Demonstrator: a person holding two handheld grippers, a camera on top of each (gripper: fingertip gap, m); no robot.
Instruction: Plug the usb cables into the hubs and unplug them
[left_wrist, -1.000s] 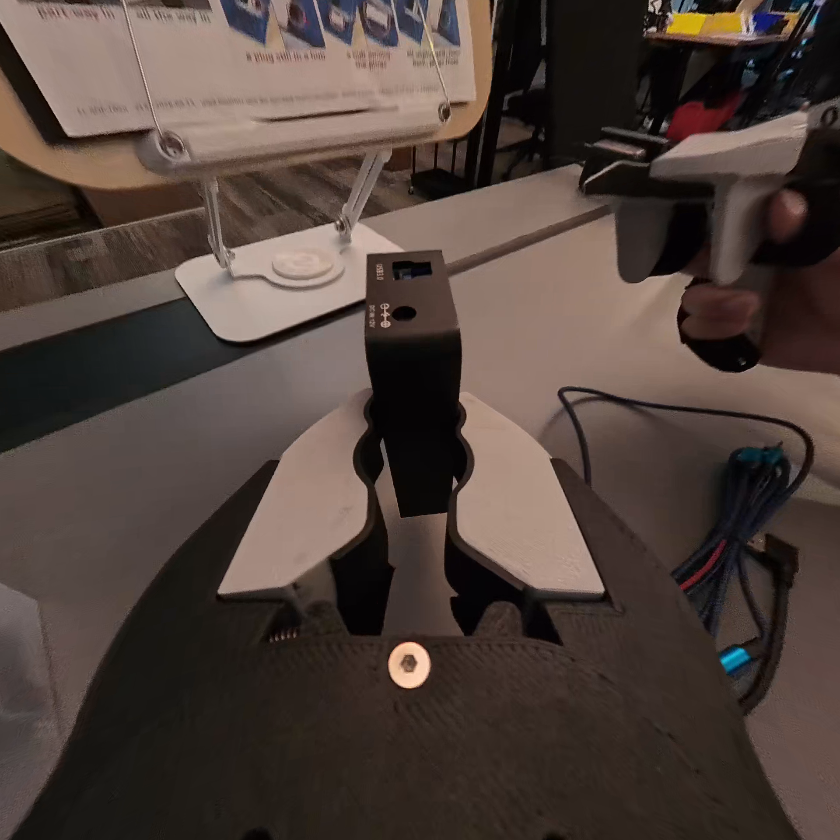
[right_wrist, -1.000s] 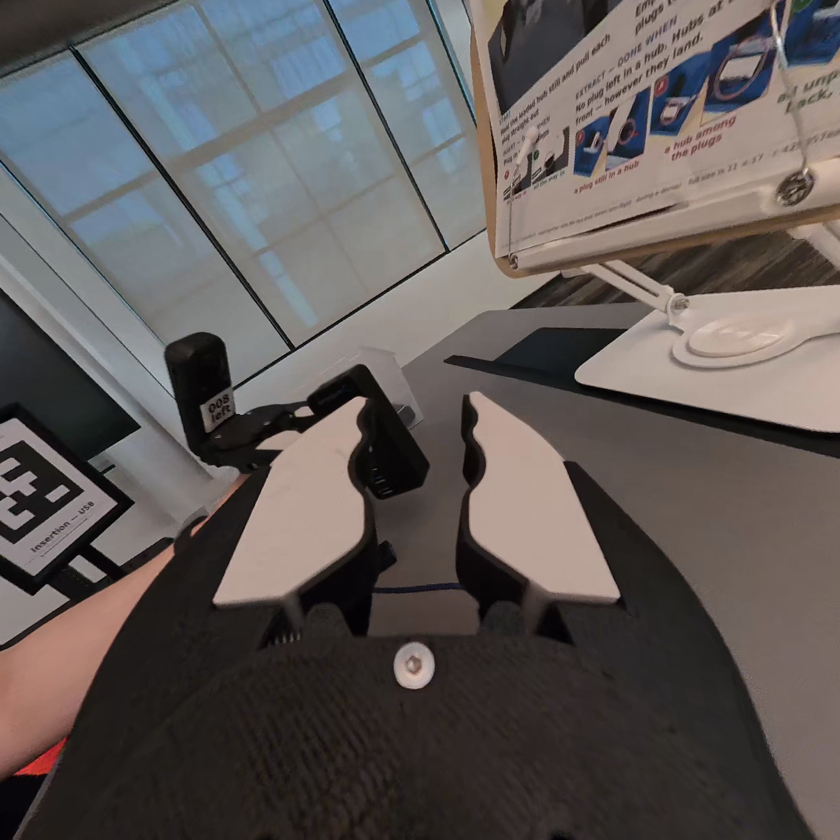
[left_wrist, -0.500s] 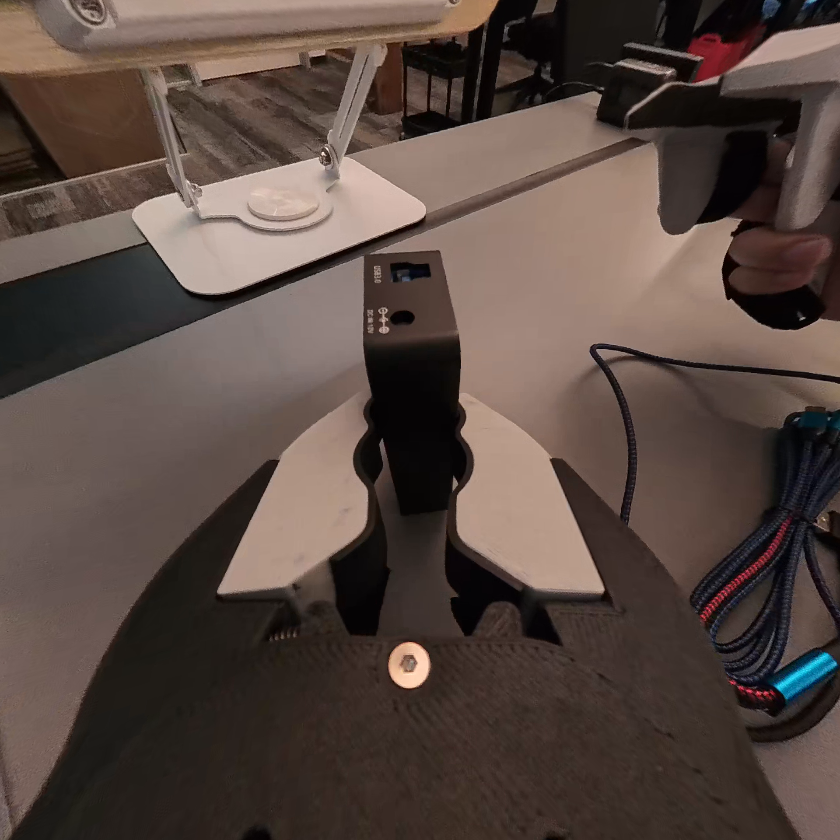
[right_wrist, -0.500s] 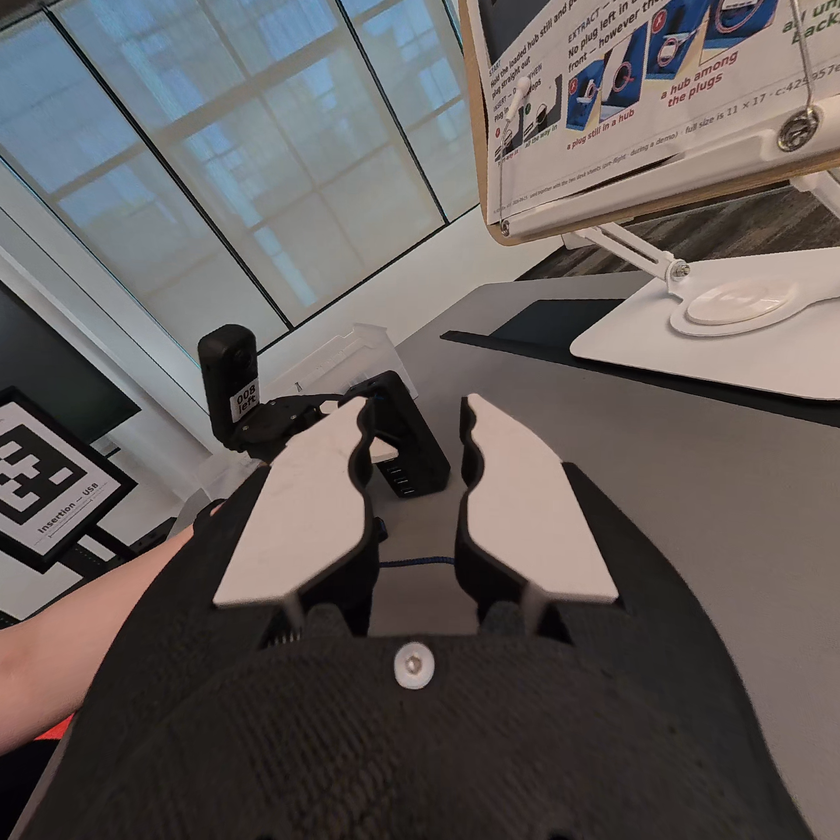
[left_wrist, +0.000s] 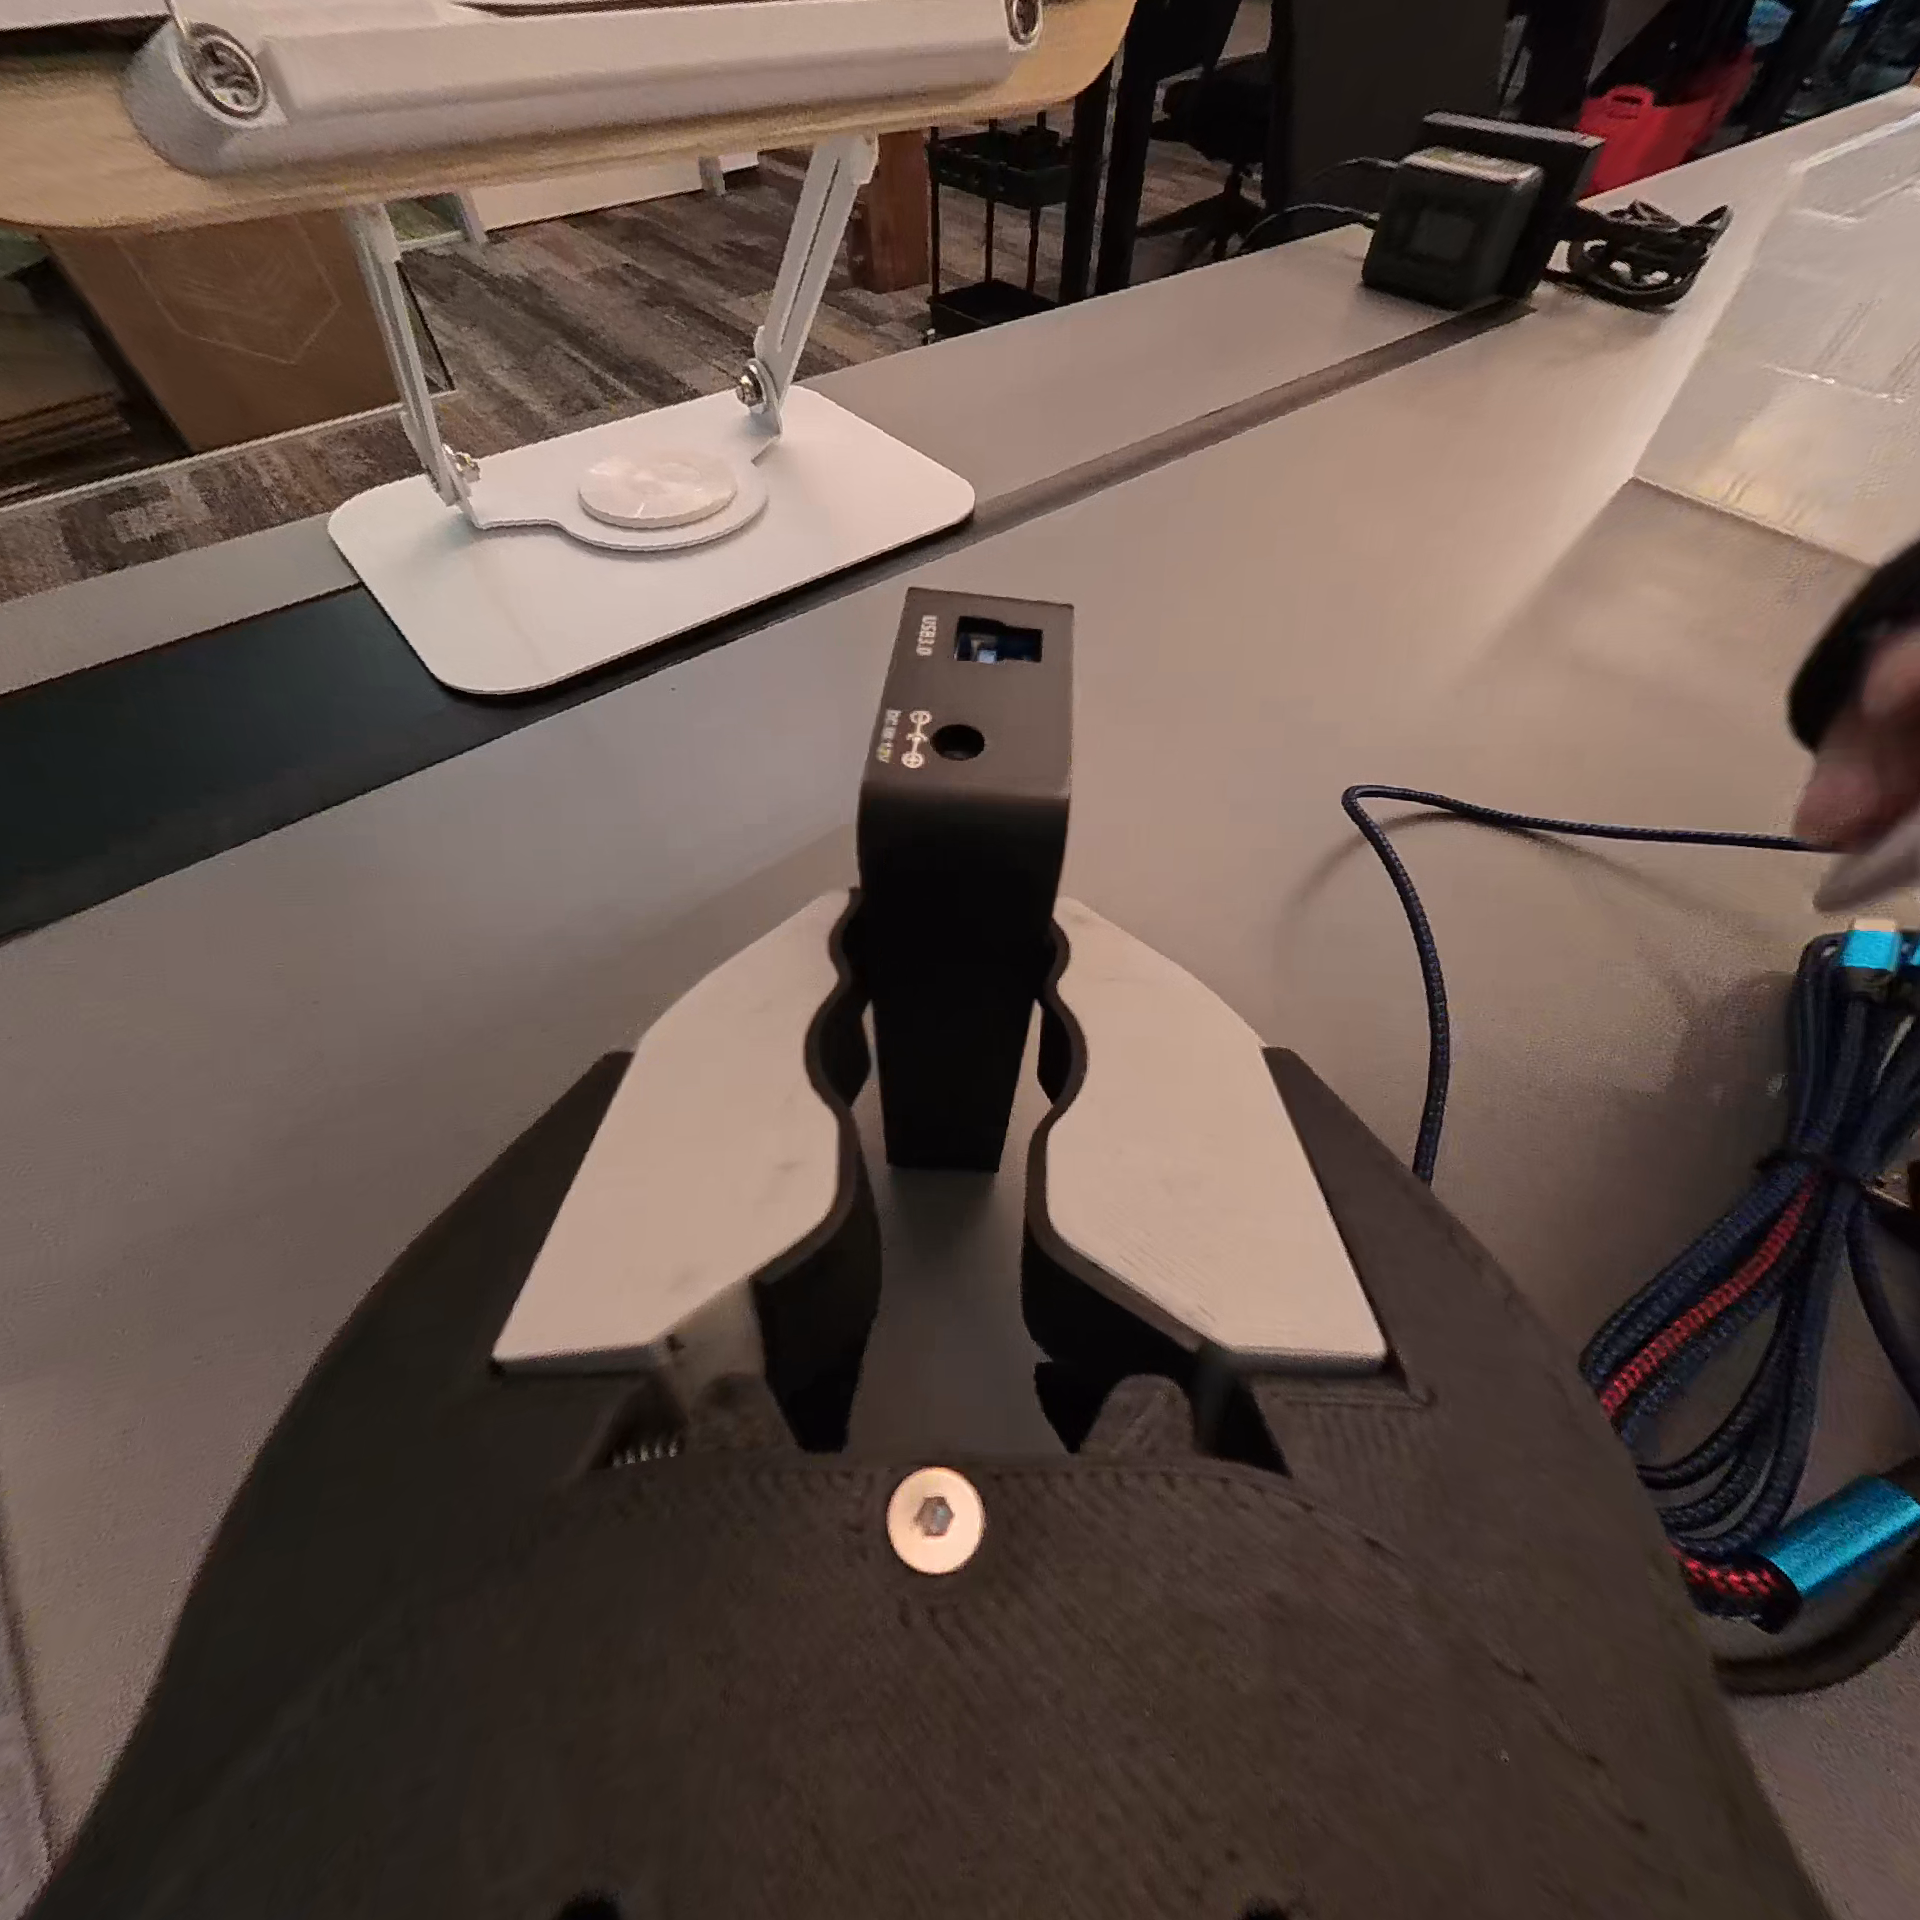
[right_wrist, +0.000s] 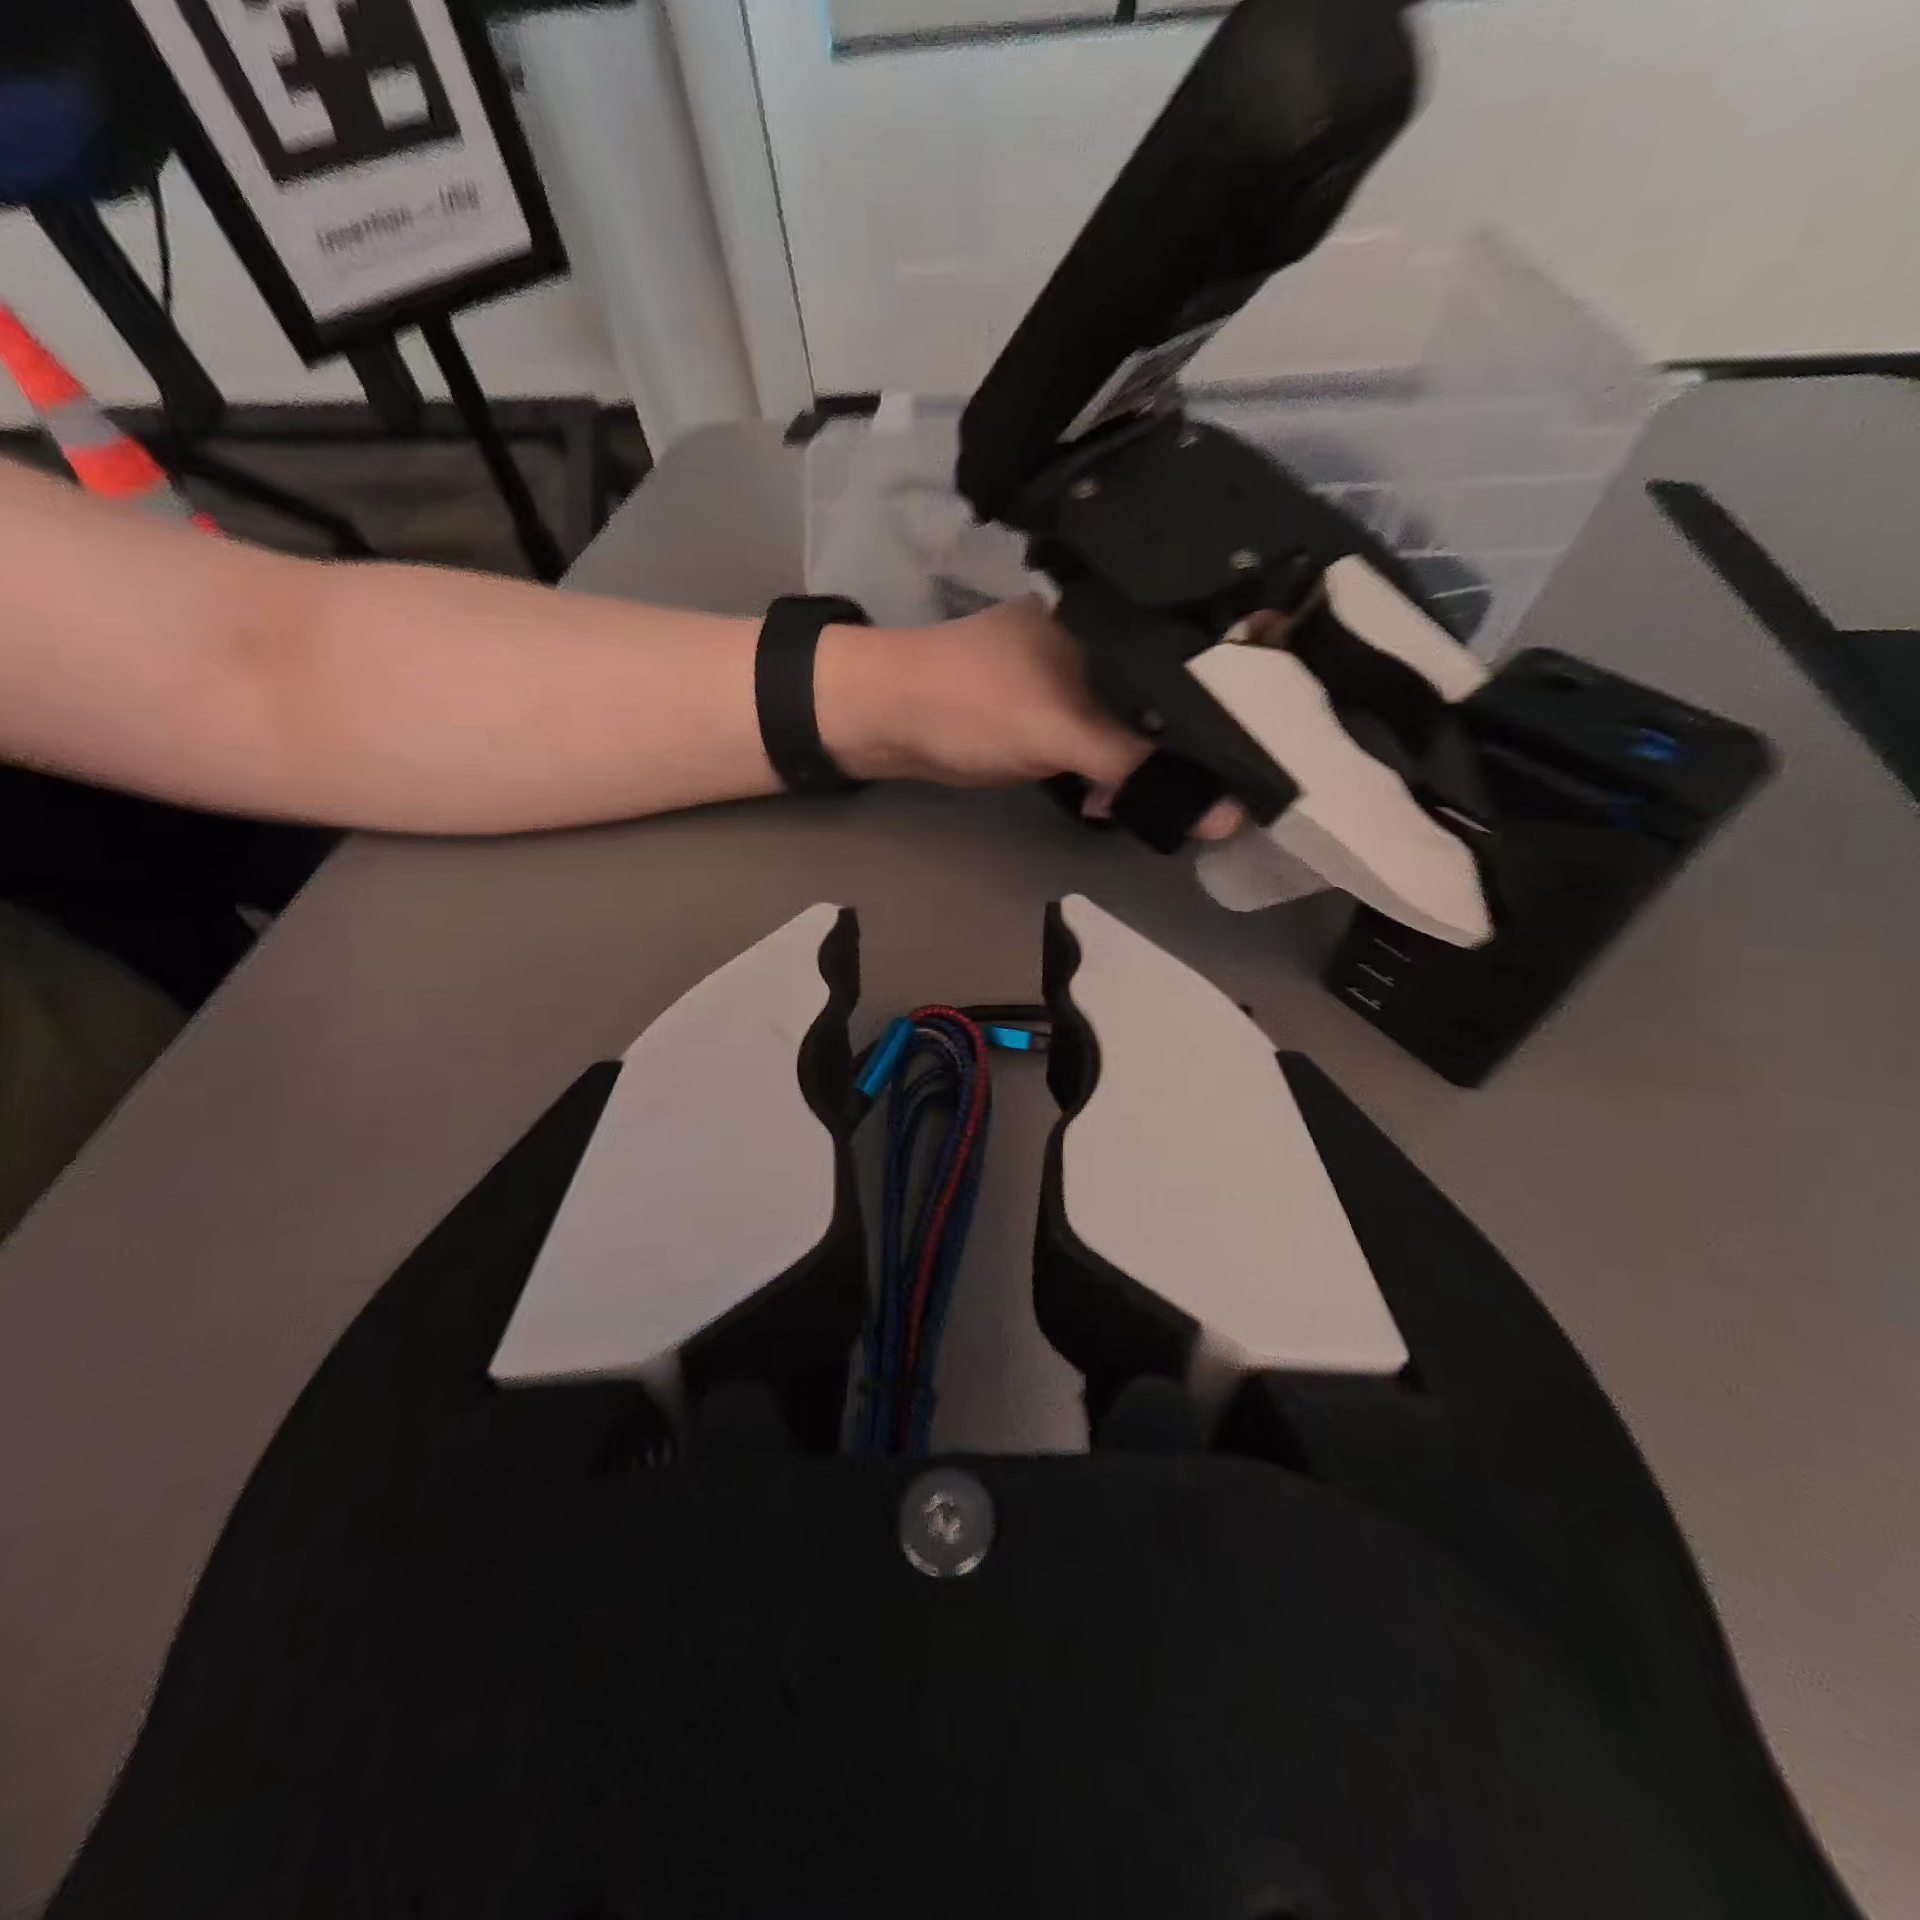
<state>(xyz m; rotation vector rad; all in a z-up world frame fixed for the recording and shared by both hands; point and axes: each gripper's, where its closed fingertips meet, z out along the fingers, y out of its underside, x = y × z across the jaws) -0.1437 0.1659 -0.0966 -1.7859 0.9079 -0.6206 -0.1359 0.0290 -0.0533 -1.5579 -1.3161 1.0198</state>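
My left gripper (left_wrist: 951, 925) is shut on a black USB hub (left_wrist: 966, 821) that rests low on the grey table, its end with a blue port facing away. In the right wrist view the left gripper (right_wrist: 1382, 831) clamps the hub (right_wrist: 1558, 883) at the right. My right gripper (right_wrist: 948, 920) is open and empty, tilted down over a bundle of blue and red braided USB cables (right_wrist: 925, 1122) with blue metal plugs, which lies between its fingers. The same bundle (left_wrist: 1787, 1299) lies at the right in the left wrist view.
A white stand base (left_wrist: 665, 540) holding an instruction board stands behind the hub. A small black device (left_wrist: 1455, 229) sits at the far table edge. A clear plastic bin (right_wrist: 1403, 416) and a marker sign (right_wrist: 343, 156) are beyond the person's left arm (right_wrist: 416, 717).
My right gripper has swung from looking across the table to pointing down over the cable bundle. My left gripper has lowered the hub toward the table, still shut on it.
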